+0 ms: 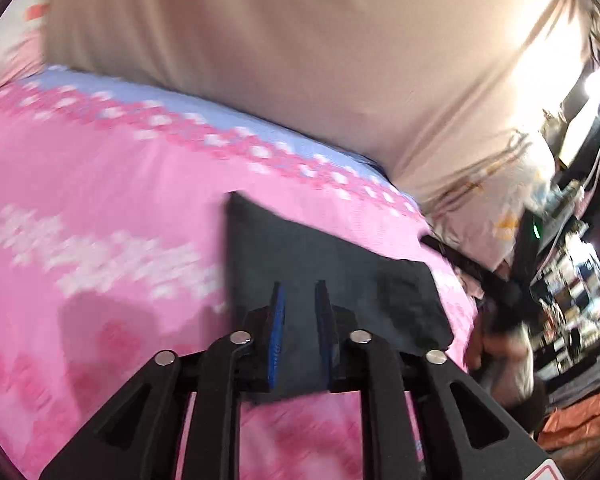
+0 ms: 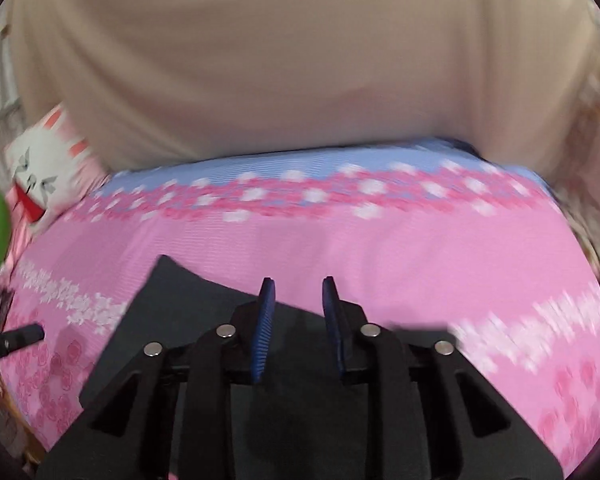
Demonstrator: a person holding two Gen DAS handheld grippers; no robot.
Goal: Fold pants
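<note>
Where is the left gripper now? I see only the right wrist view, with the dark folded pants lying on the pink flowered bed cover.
Observer: The left gripper hangs over the dark folded pants, its blue pads apart, with nothing pinched.
Operator: Do the pants lie smooth everywhere?
Observer: No. In the left wrist view, a rumpled patch shows near their right corner.
Operator: What is beyond the bed on that side?
Observer: An orange cloth, low at the picture's right edge.
</note>
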